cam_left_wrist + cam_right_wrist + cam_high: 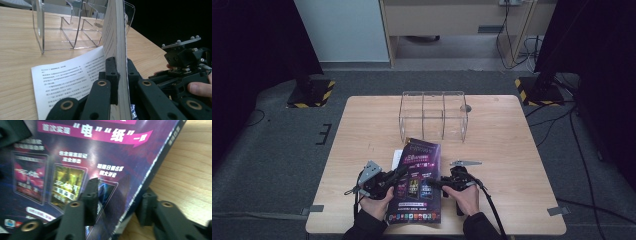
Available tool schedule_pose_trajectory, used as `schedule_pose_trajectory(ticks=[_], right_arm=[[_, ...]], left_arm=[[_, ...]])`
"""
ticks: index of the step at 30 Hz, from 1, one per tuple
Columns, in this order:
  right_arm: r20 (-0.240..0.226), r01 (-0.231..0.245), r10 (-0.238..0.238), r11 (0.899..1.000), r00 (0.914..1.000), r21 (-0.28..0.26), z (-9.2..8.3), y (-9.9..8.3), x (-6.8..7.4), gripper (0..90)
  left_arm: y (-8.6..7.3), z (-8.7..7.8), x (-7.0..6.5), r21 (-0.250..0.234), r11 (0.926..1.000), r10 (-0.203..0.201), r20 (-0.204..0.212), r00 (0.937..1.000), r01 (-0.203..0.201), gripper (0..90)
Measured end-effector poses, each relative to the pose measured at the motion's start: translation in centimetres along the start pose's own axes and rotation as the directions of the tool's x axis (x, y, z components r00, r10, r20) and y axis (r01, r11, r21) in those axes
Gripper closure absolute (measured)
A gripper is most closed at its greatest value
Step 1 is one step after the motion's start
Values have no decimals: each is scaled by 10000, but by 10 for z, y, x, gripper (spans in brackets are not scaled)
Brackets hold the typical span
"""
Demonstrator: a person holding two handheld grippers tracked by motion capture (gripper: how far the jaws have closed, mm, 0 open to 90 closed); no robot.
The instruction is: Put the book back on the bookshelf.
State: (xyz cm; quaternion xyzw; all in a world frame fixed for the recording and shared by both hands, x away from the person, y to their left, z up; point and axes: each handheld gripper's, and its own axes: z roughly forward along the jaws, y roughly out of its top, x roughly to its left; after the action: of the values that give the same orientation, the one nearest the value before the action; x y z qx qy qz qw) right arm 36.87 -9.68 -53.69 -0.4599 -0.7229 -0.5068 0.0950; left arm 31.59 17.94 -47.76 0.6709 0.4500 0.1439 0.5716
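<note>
Two claws on one book, rack waiting beyond

Nearest to me, in the left gripper view, my left claw (119, 82) is clamped on the edge of the book (115, 37): both black pads press the page block, which stands on edge from this camera's angle. I judge that grip is there to keep the book from sliding while the other side gets taken up. A loose printed sheet (67, 77) lies flat on the tabletop (17, 32) just beside the book, partly under it.

In the right gripper view, my right claw (117, 200) straddles the book's opposite edge. One jaw lies over the purple cover, the other sits below the edge against the wood. I can't tell whether the pads already bite; the jaws look part-way closed around the edge without a sure pinch.

From the high view the book (419, 182) lies near my side of the tabletop (507, 150), cover up, between the left claw (398, 176) and the right claw (435, 183), a hand behind each. The clear acrylic rack (433, 115) stands well apart at the far side, its compartments holding nothing I can make out. A grip on both sides seems the sensible way to lift a floppy book level and stand it into a slot.
</note>
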Motion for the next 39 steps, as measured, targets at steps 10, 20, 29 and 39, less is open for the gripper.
schedule_pose_trajectory(ticks=[10,20,29,39], right_arm=[[-441,-843,837,9964,9955,-114,-6,1,3,755],[-764,-1030,961,9904,9924,-919,-23,7,12,840],[-952,-872,767,9900,9925,-1112,-34,12,16,844],[-1273,-367,189,9896,9917,-1389,-44,19,25,844]], left_arm=[[-1,-1,3,-9,10000,-44,-200,9998,44,847],[-3,-3,13,51,9996,-291,-716,9970,295,819],[-5,-2,17,81,9992,-387,-856,9956,395,714],[-8,1,24,25,9989,-452,-1257,9910,459,476]])
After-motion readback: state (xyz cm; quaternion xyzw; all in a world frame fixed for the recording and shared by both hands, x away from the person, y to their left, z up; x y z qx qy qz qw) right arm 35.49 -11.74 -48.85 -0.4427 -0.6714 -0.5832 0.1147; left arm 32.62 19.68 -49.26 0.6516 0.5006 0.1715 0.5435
